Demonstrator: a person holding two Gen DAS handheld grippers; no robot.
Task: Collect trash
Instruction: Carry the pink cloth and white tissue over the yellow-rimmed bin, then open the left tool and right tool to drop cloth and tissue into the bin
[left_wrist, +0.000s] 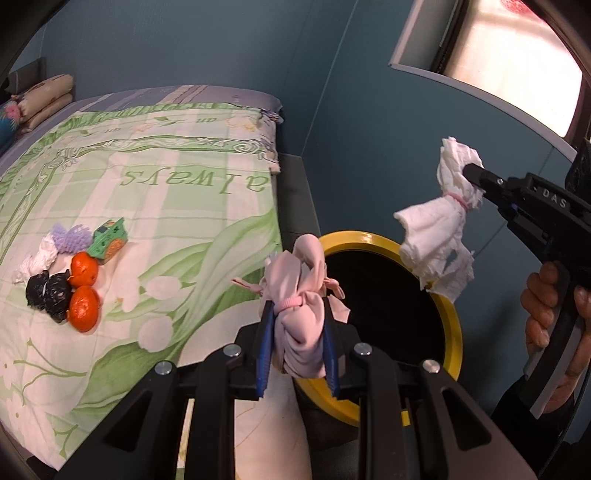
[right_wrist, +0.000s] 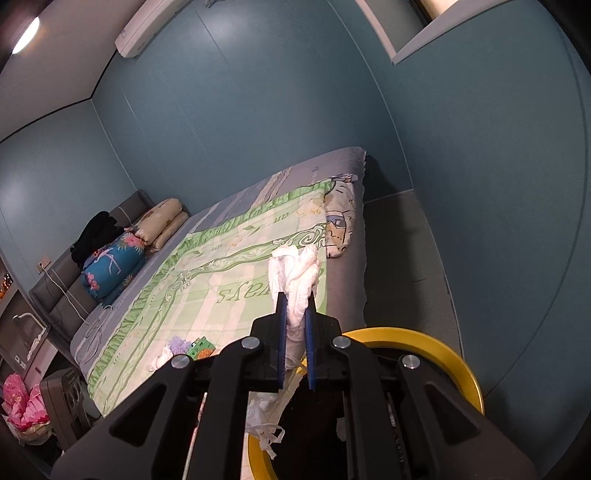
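Crumpled fabric fills both tools. The left hand-held gripper (left_wrist: 297, 354) clamps its blue ribbed pads on a pale pink cloth bundle (left_wrist: 303, 325), soft and folded, cinched at the waist by a pink elastic band, its loose ends flaring upward. That bundle hangs over the near rim of a round yellow-rimmed trash bin (left_wrist: 456, 332) with a black interior, which stands on the floor just beside the bed (left_wrist: 155, 192).

The right hand-held gripper (right_wrist: 295, 336) is closed tight on a white tissue bundle (left_wrist: 443, 221), thin and wrinkled, tied with a pink band too; in the left wrist view it dangles above the far side of the bin's opening, its ragged lower end near the yellow rim. A hand (left_wrist: 554, 317) grips the black handle of that tool at the right edge.

On the bed lies a smooth green-and-white floral quilt printed with the word "always". Well apart from the bin, a cluster rests on it: two glossy orange tangerines (left_wrist: 83, 291), two crinkled black plastic wads (left_wrist: 48, 291), a twisted white tissue wad (left_wrist: 38, 258), a spiky lilac ball (left_wrist: 72, 238) and a small green carton (left_wrist: 109, 242). Folded beige pillows (right_wrist: 162, 221) and a blue flowered roll (right_wrist: 112, 266) sit at the headboard. Teal walls enclose the corner behind the bin.
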